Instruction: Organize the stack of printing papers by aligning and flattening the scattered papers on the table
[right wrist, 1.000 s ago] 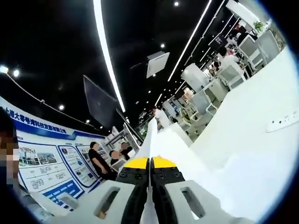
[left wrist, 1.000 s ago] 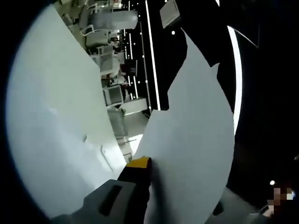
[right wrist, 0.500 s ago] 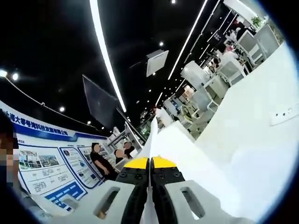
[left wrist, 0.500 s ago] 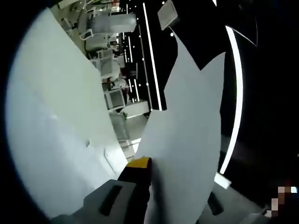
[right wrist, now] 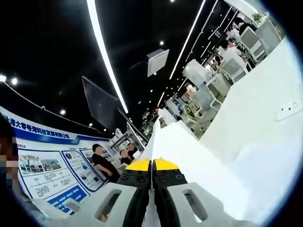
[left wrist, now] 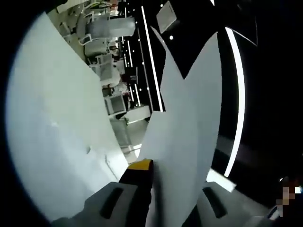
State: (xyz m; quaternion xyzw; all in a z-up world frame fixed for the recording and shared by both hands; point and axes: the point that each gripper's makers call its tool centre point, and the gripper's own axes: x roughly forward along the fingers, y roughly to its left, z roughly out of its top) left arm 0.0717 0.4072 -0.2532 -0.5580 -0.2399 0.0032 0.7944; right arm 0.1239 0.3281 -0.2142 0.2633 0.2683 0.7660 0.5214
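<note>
A stack of white printing paper [left wrist: 185,137] is lifted off the white table [left wrist: 52,132] and stands almost edge-on in the left gripper view. My left gripper [left wrist: 151,165] is shut on its lower edge; one yellow-tipped jaw shows on the near side, and the sheets hide most of the other. In the right gripper view the same paper [right wrist: 191,149] runs away from my right gripper [right wrist: 152,164], whose two yellow-tipped jaws are shut with the thin paper edge pinched between them. The table [right wrist: 265,99] lies to the right of the sheets.
A white socket strip [right wrist: 289,109] lies on the table. Beyond the table stand white chairs and desks [right wrist: 208,80]. Two people [right wrist: 101,161] stand by a blue-and-white poster board [right wrist: 42,170]. Long ceiling lights [right wrist: 106,66] run across a dark ceiling.
Both grippers stay shut on the paper. In the left gripper view the sheets have turned more edge-on and look narrower. The right gripper view has tilted slightly.
</note>
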